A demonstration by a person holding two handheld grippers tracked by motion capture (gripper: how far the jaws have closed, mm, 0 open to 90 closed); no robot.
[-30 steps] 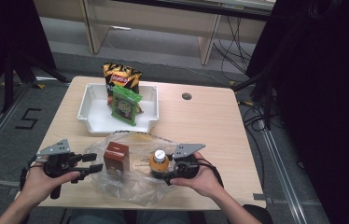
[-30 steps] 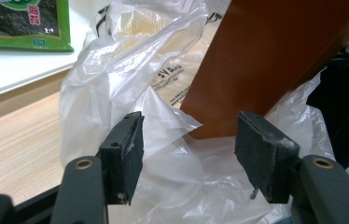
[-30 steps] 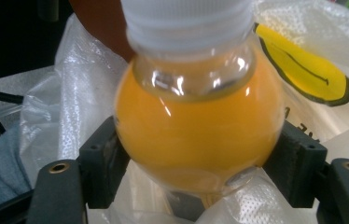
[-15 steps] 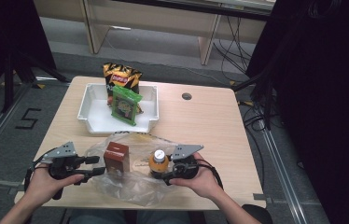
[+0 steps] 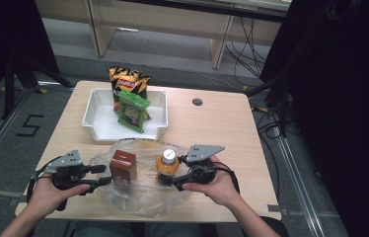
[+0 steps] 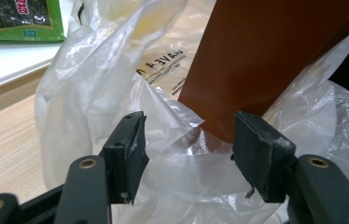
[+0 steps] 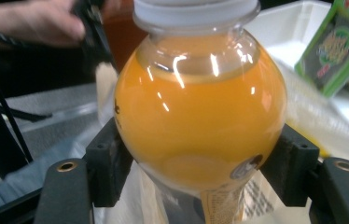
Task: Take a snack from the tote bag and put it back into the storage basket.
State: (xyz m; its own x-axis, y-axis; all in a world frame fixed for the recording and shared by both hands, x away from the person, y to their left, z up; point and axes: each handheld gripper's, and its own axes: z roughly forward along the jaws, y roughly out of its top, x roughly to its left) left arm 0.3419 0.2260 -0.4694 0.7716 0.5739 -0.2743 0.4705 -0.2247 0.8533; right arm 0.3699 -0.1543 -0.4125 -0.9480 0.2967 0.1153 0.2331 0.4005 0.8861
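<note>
The white tray [image 5: 96, 126] at the far side of your wooden table [image 5: 222, 123] holds a green packet [image 5: 133, 111] and a chip bag [image 5: 126, 81]. Nearer you, a clear plastic bag [image 5: 138, 197] lies around a brown box [image 5: 123, 165] and an orange juice bottle [image 7: 200, 112] with a white cap. Your right gripper [image 7: 200, 172] is closed on the bottle's round body, and your left gripper [image 6: 189, 154] is open, its jaws on either side of a fold of the bag just beside the box.

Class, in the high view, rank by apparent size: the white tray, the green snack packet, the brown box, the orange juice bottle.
1. White plastic tray
2. Green snack packet
3. Brown box and orange juice bottle: too alike to rank.
</note>
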